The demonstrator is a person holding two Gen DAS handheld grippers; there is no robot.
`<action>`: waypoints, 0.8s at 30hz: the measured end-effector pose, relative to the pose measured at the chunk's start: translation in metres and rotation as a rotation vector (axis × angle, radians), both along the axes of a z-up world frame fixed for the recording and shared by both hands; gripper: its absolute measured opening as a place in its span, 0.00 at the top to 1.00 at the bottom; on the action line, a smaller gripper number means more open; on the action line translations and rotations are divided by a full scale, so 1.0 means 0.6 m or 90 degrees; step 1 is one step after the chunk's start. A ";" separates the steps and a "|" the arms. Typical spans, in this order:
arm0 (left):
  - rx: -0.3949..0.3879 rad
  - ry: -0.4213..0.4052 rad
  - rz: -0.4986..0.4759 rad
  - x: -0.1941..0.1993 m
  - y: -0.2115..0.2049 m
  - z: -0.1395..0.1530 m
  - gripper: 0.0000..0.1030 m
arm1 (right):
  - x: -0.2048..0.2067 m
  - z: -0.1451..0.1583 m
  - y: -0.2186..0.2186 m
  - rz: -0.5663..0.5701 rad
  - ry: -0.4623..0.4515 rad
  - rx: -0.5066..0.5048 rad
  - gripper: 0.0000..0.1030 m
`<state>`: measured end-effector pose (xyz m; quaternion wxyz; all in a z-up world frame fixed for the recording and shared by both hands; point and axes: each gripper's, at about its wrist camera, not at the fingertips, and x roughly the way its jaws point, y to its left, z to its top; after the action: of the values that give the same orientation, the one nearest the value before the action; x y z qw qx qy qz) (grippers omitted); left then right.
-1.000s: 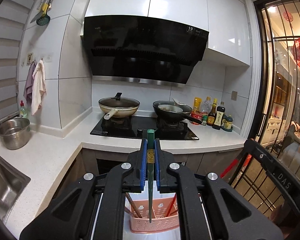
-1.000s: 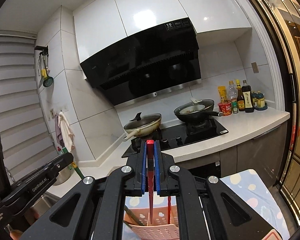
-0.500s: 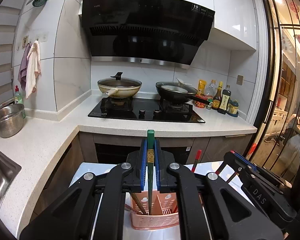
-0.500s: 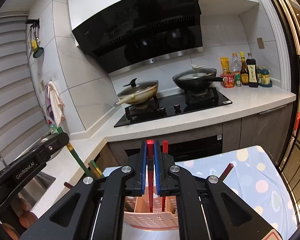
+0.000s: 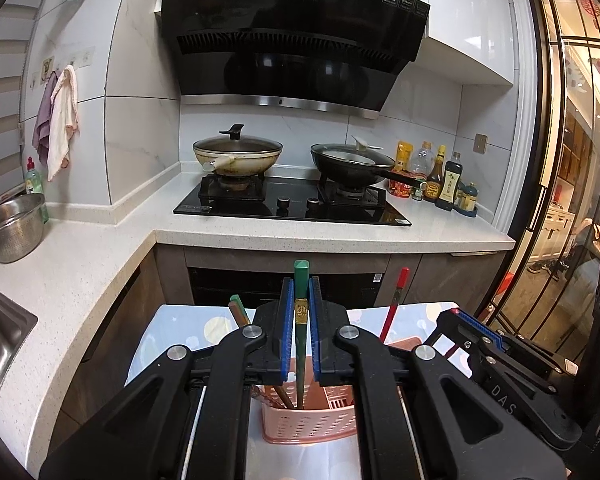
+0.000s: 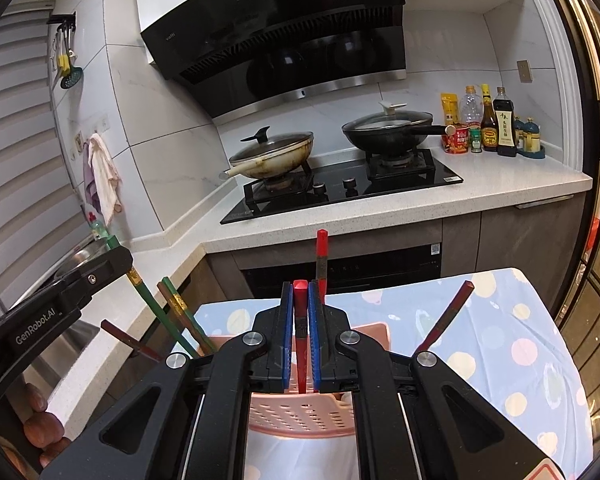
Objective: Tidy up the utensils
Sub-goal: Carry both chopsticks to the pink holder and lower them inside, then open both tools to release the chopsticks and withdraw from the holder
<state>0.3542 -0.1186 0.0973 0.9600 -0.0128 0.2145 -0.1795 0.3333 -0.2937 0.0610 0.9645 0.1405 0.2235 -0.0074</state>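
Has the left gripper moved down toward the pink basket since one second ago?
Yes. The left gripper has come down: the pink basket and the stove now sit higher in its view, and the green chopstick reaches into the basket.

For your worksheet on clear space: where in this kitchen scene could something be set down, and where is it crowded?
Free: the counter between the steel pot and the hob; the dotted cloth right of the pink basket. Crowded: the basket, full of chopsticks, and the bottles corner.

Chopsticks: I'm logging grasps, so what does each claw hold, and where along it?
The left claw pinches a green chopstick just below its top end; the right claw pinches a red chopstick at its top. Both tips dip into the pink basket.
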 end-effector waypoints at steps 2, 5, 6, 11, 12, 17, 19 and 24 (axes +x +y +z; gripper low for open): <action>-0.001 0.003 -0.002 -0.003 0.001 -0.002 0.93 | -0.004 -0.002 -0.002 0.002 0.003 0.005 0.93; 0.002 0.010 -0.002 -0.006 0.001 -0.006 0.93 | -0.012 -0.003 -0.002 0.002 0.006 0.001 0.93; 0.003 0.013 -0.003 -0.008 0.001 -0.009 0.93 | -0.014 -0.005 -0.003 0.002 0.009 0.002 0.93; -0.006 0.021 0.010 -0.021 0.011 -0.013 0.69 | -0.043 -0.001 -0.004 -0.002 -0.001 -0.002 0.69; -0.008 0.017 0.011 -0.027 0.014 -0.012 0.63 | -0.052 0.001 -0.005 -0.003 -0.005 -0.004 0.67; -0.012 -0.002 0.014 -0.067 0.027 0.005 0.43 | -0.104 0.011 -0.004 -0.002 -0.019 -0.007 0.58; -0.009 -0.010 0.014 -0.090 0.031 0.008 0.41 | -0.125 0.012 -0.006 -0.001 -0.020 -0.003 0.56; 0.008 0.000 0.006 -0.149 0.042 -0.003 0.40 | -0.190 0.002 -0.004 0.002 -0.007 -0.001 0.54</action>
<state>0.2645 -0.0932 0.0953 0.9609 -0.0076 0.2156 -0.1736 0.2194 -0.2963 0.0624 0.9659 0.1395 0.2182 -0.0054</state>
